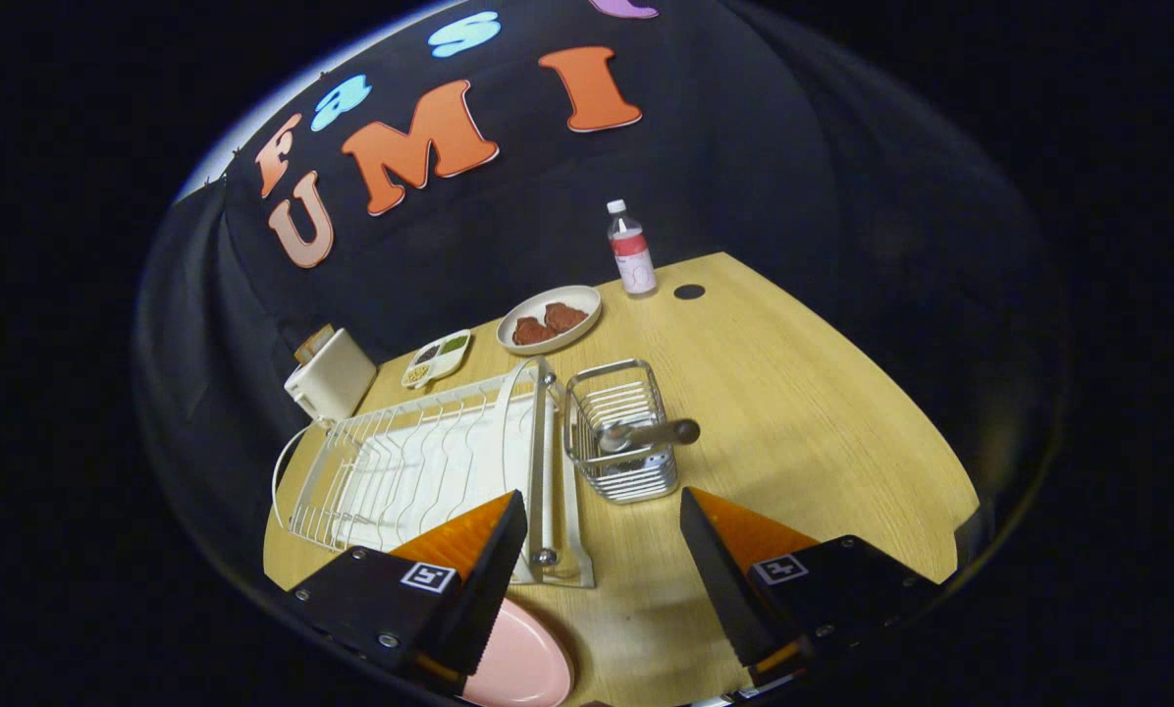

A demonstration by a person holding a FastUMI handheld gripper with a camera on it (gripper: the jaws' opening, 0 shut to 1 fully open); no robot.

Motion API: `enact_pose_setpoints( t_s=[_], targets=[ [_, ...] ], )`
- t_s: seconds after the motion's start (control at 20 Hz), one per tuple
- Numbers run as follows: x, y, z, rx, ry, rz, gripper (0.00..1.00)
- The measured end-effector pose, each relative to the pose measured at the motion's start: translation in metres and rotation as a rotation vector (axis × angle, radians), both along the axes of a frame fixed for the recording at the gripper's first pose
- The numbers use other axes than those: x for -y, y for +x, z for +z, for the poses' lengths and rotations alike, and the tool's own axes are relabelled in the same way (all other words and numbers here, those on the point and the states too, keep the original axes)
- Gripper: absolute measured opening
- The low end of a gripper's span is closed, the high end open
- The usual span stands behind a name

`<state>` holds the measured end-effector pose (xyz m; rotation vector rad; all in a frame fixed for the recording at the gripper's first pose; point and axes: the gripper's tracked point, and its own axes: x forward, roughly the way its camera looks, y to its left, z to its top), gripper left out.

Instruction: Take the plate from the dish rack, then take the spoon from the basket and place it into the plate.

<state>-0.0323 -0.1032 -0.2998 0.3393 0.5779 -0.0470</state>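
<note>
A pink plate [523, 663] lies flat on the wooden table, partly under my left finger. The white wire dish rack [420, 466] stands beyond that finger with no plate in it. Attached to its right side is a wire basket [618, 432] holding a metal spoon [646, 433], whose handle sticks out to the right over the rim. My gripper [602, 511] hovers above the table just short of the basket, open, with nothing between its fingers.
Behind the rack sit a beige plate with brown food [550, 319], a small divided dish [437, 356], a white toaster [330, 378] and a plastic bottle [631, 250]. A dark round hole [689, 292] marks the table near the bottle. Bare wood stretches right of the basket.
</note>
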Motion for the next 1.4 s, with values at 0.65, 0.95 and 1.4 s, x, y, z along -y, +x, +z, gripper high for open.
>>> enact_pose_setpoints(
  t_s=[0.65, 0.95, 1.4],
  targets=[
    [-0.011, 0.046, -0.012, 0.116, -0.242, 0.107, 0.49],
    [-0.009, 0.062, -0.008, 0.147, -0.321, 0.106, 0.2],
    [-0.004, 0.075, 0.055, 0.221, -0.292, 0.126, 0.13]
  ],
)
